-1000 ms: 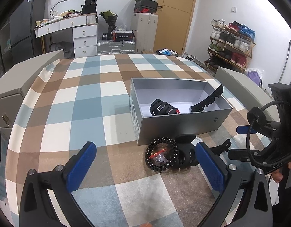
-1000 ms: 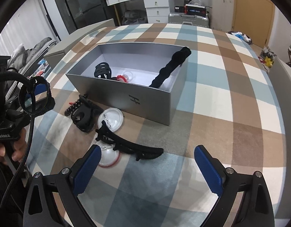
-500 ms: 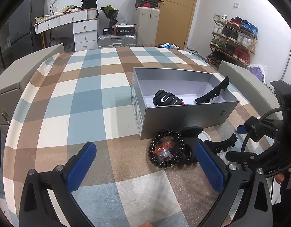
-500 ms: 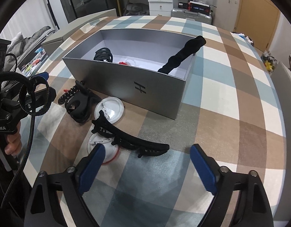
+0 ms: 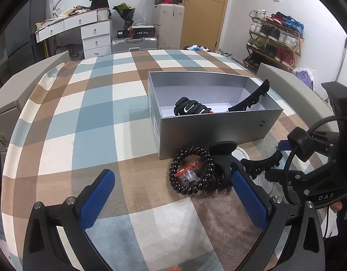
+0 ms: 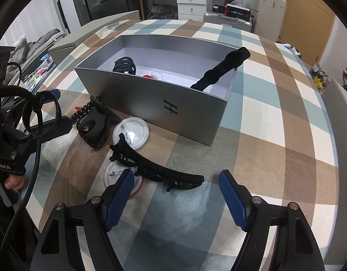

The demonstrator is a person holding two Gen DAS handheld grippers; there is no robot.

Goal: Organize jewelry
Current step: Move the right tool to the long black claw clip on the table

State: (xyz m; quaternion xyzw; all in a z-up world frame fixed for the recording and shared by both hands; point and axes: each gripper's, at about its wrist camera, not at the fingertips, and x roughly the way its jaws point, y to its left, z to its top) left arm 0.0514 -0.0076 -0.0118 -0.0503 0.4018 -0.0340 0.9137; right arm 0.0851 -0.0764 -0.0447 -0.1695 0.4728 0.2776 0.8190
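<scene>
**Lining up on the long hair clip**

I'm hovering both grippers over the checked tablecloth point(image 5: 87, 122), both spread wide w/ nothing between the fingers. The right gripper point(image 6: 175, 199) is pointing at the long black hair clip point(image 6: 155, 169), which is lying on the cloth just in front of the grey box point(image 6: 164, 110), apart from it. I'm reading that clip as the next thing to go in.

To do it well, I'm thinking: come down square across the clip's narrow body, near its middle, so it isn't swinging when lifted. Its toothed end is resting on a white round lid point(image 6: 119, 176), so I'm planning to pinch away from that end, or the lid may come along.

The left gripper point(image 5: 173, 198) is facing the bead bracelet point(image 5: 191, 171), which is ringing a small clear piece w/ red in it. A black claw clip point(image 5: 223, 155) is touching the bracelet on the box side, so that grab is going to be crowded. A 2nd white lid point(image 6: 131, 133) is sitting btwn the claw clip and the box.

Inside the box already: a claw clip point(image 5: 190, 108) and another long clip point(image 6: 220, 72) leaning on the end wall.
</scene>
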